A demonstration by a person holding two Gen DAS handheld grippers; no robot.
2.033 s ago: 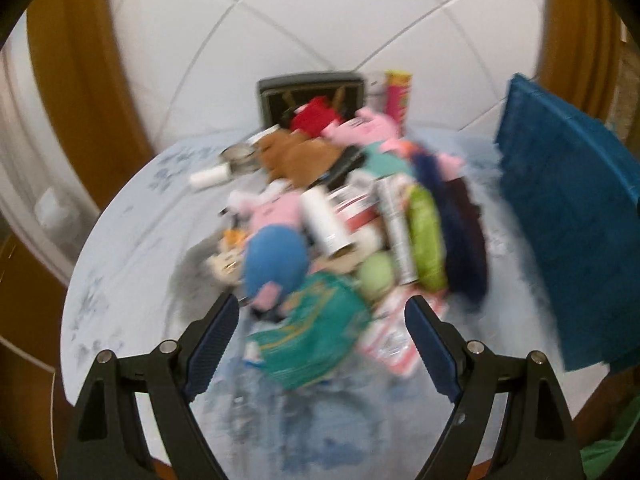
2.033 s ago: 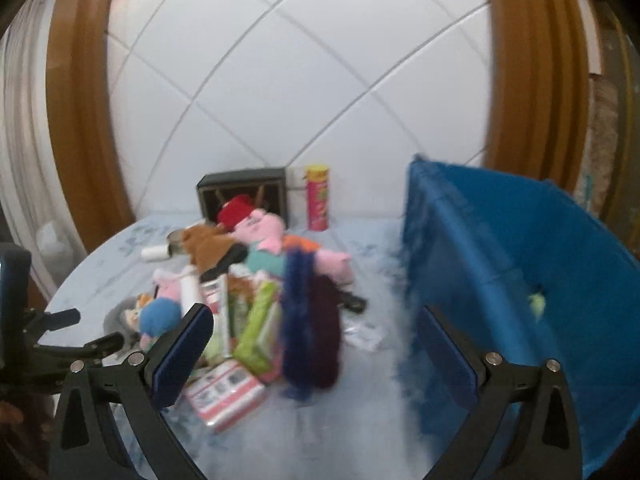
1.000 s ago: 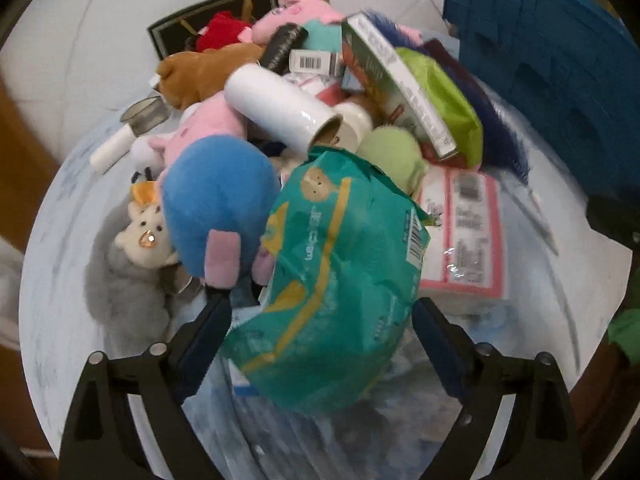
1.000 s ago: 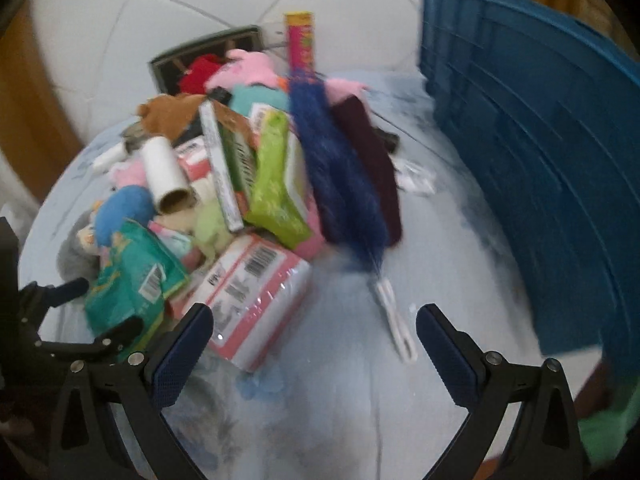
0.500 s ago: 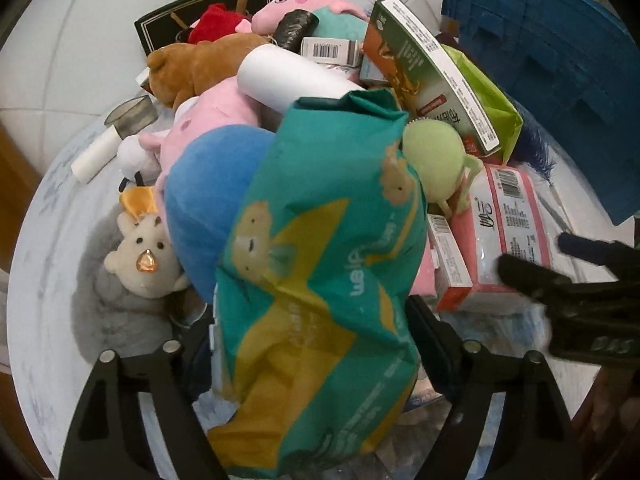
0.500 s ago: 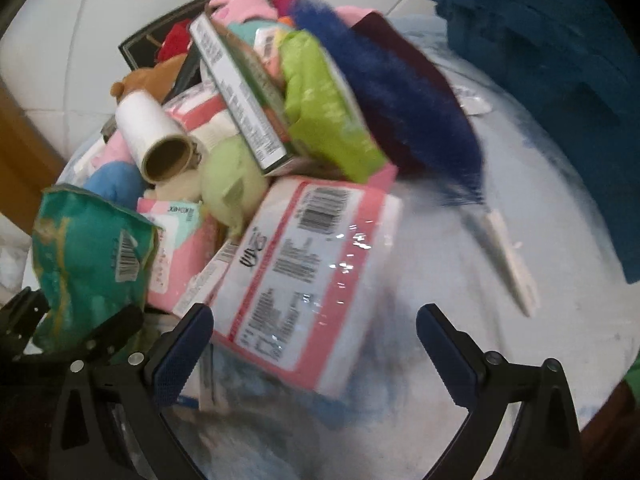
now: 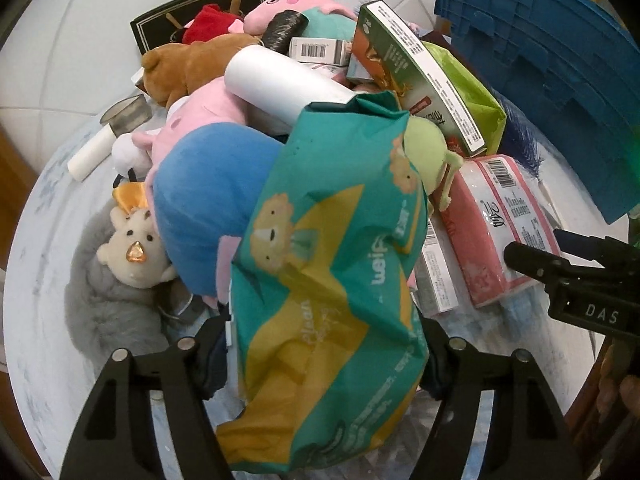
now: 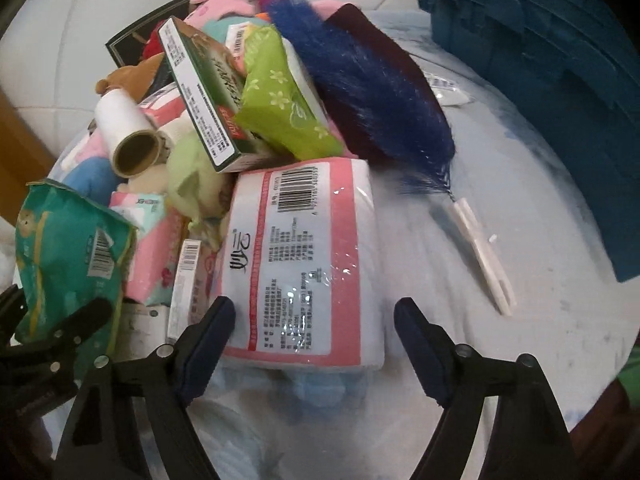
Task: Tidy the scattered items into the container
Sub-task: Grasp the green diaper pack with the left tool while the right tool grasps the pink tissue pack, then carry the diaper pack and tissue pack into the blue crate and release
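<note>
My left gripper (image 7: 324, 354) is shut on a teal and yellow wipes pack (image 7: 332, 280), which is tilted up off the pile; the pack also shows in the right wrist view (image 8: 68, 248). My right gripper (image 8: 316, 332) is open, its fingers on either side of the near end of a pink and white tissue pack (image 8: 308, 256), not touching it that I can see. The tissue pack lies on the table at the pile's front (image 7: 496, 232). The blue crate (image 8: 552, 64) stands at the right (image 7: 560, 60).
The pile holds a blue plush (image 7: 208, 196), a white roll (image 7: 280, 84), a green box (image 8: 200, 92), a lime pack (image 8: 280, 104), a blue duster (image 8: 372, 80) with a white handle (image 8: 484, 256) and several soft toys. A grey plush (image 7: 108, 300) lies at the left.
My left gripper closed on the wipes pack and lifted it. My right gripper came down to the tissue pack and narrowed around its near end.
</note>
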